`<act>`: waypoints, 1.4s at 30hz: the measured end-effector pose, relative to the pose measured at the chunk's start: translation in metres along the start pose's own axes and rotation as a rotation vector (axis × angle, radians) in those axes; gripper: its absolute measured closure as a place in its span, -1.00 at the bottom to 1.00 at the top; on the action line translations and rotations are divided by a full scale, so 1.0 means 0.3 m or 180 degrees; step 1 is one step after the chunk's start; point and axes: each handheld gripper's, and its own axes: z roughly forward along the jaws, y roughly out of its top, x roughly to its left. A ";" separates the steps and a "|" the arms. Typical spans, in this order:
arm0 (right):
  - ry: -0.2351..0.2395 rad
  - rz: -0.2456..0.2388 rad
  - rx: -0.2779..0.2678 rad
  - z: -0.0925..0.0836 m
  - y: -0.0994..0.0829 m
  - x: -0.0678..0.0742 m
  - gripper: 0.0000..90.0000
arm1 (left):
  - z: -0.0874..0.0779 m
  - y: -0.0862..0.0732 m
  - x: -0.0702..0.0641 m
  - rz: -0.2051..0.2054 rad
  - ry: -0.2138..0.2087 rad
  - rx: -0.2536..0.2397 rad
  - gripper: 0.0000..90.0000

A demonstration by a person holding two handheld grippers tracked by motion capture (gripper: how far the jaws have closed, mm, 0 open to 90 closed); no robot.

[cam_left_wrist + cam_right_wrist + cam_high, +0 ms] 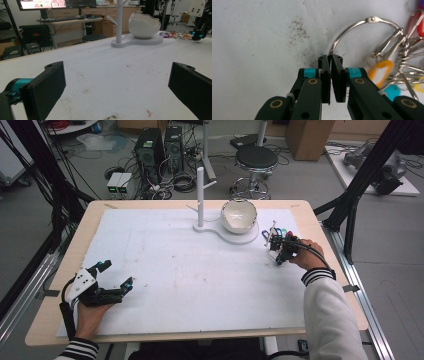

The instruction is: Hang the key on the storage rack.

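Observation:
A large metal ring (352,30) lies on the white mat, carrying several clips and coloured tags (382,68). My right gripper (330,60) is shut on the ring's near edge, its two pads pressed together over the wire. In the high view that bunch of keys (274,231) lies at the table's right, just in front of the right gripper (276,245). My left gripper (117,274) rests at the near left of the mat, wide open with nothing between its jaws (115,85).
A white egg-shaped bowl (239,215) sits on a white base with an upright branched stand (200,195) at the back middle. The white mat (175,265) covers most of the wooden table. A stool and computer towers stand beyond the far edge.

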 end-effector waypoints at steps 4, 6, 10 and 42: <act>-0.0128 0.0053 -0.0117 -0.029 -0.008 0.004 0.95 | 0.000 0.000 0.000 -0.0003 0.0002 -0.0006 -0.96; -0.0176 0.0084 -0.0182 -0.045 -0.014 0.005 0.95 | 0.000 0.000 0.000 0.0000 0.0000 -0.0007 -0.96; -0.0227 0.0150 -0.0416 -0.090 -0.031 0.009 0.96 | 0.000 0.000 0.000 0.0003 0.0001 -0.0001 -0.96; 0.0523 0.0122 -0.2723 -0.374 0.065 0.020 0.97 | 0.000 0.000 0.000 -0.0011 0.0010 -0.0002 -0.96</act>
